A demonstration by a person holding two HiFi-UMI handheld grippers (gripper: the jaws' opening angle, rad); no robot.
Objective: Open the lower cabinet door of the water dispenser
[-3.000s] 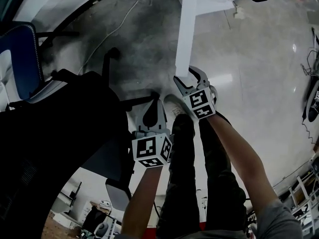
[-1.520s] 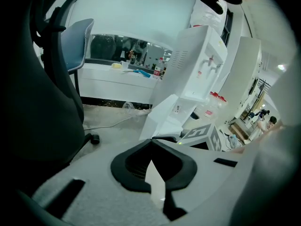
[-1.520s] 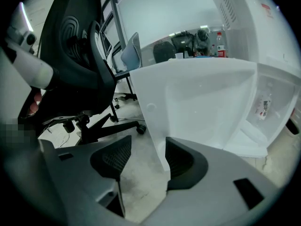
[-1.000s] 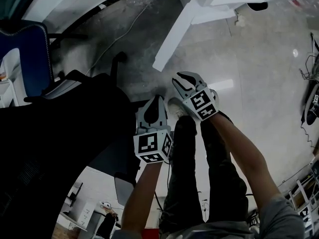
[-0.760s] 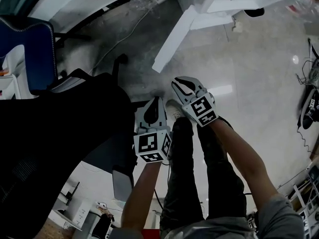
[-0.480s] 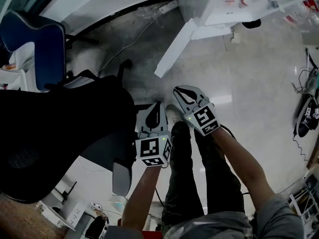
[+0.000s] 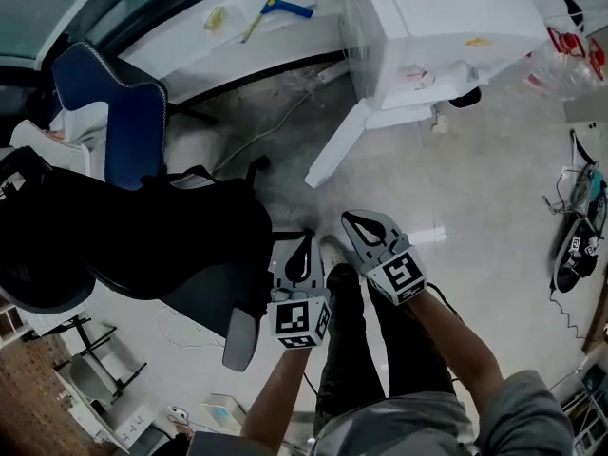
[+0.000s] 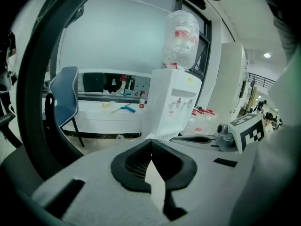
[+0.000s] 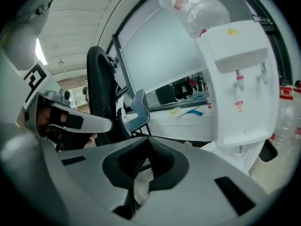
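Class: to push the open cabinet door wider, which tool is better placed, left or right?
Right, probably: in the head view the right tool lies nearer the door and points toward it; the left tool sits further back.

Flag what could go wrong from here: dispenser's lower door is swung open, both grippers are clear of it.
1. The lower cabinet door juts out from the water dispenser over the floor, ahead of the person's shoe; a step forward could knock it.
2. The black office chair sits close beside the left gripper, shut and empty; a swing that way may hit it.
3. A cable trails on the floor beside the door: possible snag.
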